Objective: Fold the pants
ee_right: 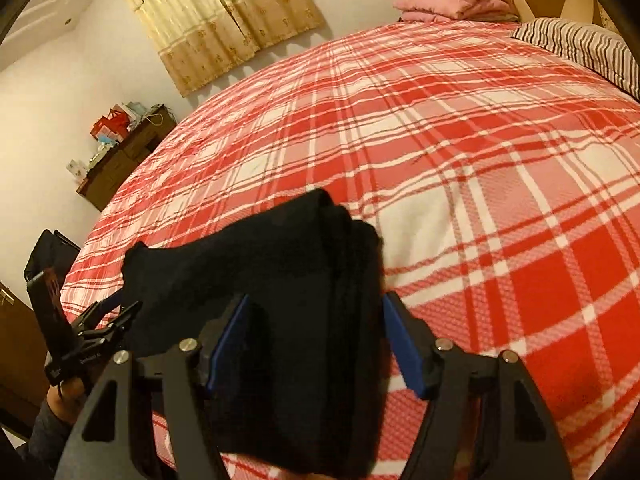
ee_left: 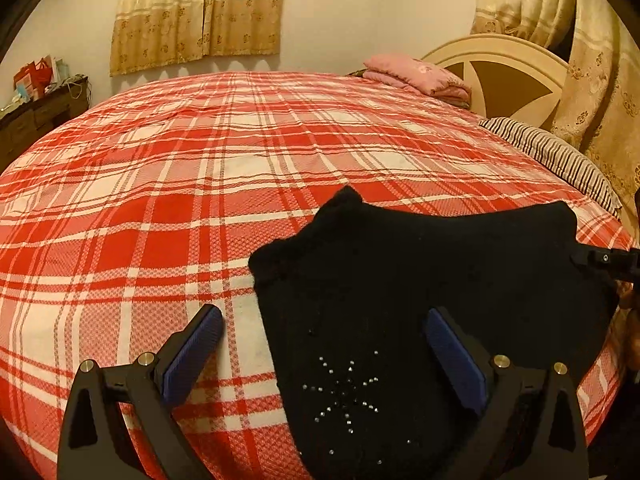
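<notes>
Left hand-held gripper (ee_left: 324,354): jaws spread wide, nothing pinched. Its left blue pad (ee_left: 192,354) sits over bare bedspread, the right one over the pants' black fabric.

Right hand-held gripper (ee_right: 316,344): jaws wide too, the folded pants lie between the pads, which don't visibly press on them; whether they touch, can't tell.

Black pants (ee_left: 420,292): folded into a compact bundle, lying on the red-and-white plaid bedspread (ee_left: 160,184) at the near edge of the bed, toward its right side in the left view.

View differences: only the left view shows the rhinestone starburst (ee_left: 346,396) on the fabric's near part. Only the right view shows the stacked fold layers (ee_right: 352,248) along the bundle's right edge, plus the person's hand (ee_right: 60,394) holding the left gripper at lower left.

Orientation: in the left view the bundle's long axis runs roughly left-right across the bed's near edge; in the right view it stretches away from the camera, far end pointing up-left.

Beyond: pink folded bedding (ee_left: 416,76) by the headboard (ee_left: 504,72), striped pillow (ee_left: 556,152), curtains (ee_left: 196,16), dark dresser (ee_left: 40,116).
</notes>
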A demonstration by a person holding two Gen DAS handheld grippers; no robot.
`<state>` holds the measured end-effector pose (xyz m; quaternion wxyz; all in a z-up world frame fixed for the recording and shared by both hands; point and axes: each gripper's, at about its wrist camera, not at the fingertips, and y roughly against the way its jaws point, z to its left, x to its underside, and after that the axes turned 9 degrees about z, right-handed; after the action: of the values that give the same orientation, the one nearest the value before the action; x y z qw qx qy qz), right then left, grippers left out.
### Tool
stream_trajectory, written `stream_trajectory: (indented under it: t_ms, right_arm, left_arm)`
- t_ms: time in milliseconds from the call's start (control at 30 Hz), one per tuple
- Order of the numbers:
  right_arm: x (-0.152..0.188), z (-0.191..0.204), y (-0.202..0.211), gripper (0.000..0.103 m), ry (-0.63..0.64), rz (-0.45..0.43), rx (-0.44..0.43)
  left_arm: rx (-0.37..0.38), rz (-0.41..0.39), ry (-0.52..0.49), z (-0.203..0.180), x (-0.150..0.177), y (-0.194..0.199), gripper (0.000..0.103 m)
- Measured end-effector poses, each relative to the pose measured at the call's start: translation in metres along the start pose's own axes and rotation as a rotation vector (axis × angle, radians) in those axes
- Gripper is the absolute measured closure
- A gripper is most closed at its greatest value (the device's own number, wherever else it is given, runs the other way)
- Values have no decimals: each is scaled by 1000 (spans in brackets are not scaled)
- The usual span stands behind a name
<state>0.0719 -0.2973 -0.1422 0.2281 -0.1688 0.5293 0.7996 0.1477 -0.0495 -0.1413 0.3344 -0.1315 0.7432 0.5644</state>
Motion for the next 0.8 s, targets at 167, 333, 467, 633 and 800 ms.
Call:
stream_trajectory:
  t_ms: [167,333,467,633,800]
  right_arm:
    - [0,-7,3,41,23,26,-33]
    - [0,-17,6,53,4,45,-58]
    - [-2,-21,9,53,-2,49,-65]
    - [-2,-28,15,52,5,53,-61]
    - [-9,-19,-3,43,16,87,-80]
  left_arm:
    - [41,24,-38,4,1,1,1]
    - [57,49,-49,6,-2,-1,1]
    - [87,44,-62,9,0,3,1]
    - [66,42,-65,2,-2,-1,1]
    - [99,41,-64,0,-9,-5,1]
